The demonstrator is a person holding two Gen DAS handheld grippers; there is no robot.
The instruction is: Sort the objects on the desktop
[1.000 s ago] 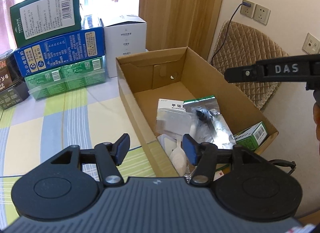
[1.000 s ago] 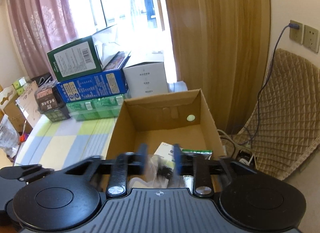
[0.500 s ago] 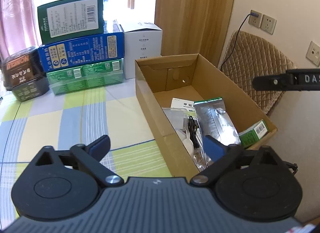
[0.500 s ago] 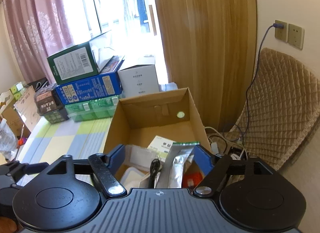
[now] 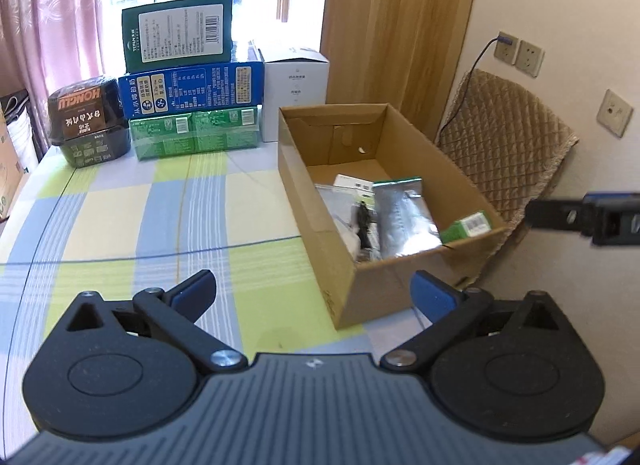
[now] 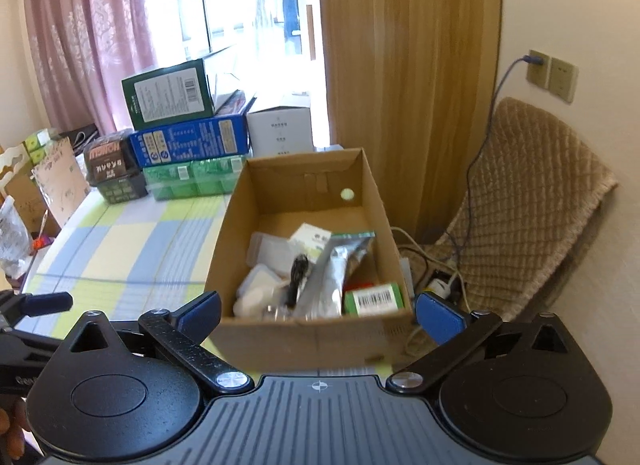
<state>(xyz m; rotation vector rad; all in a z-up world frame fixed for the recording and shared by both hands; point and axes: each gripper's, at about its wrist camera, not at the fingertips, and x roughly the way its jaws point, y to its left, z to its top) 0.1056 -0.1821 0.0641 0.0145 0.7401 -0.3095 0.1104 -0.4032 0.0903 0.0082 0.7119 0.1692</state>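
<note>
One power strip [image 6: 440,285], right wrist view only

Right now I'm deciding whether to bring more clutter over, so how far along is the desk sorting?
Done: the open cardboard box already holds a silver foil pouch, a green barcoded carton, a black cable and white packets. In hand: nothing; the left hand-held gripper and right hand-held gripper are open and empty. Left: only stacked boxes remain on the checked tablecloth, so it looks nearly finished.
</note>
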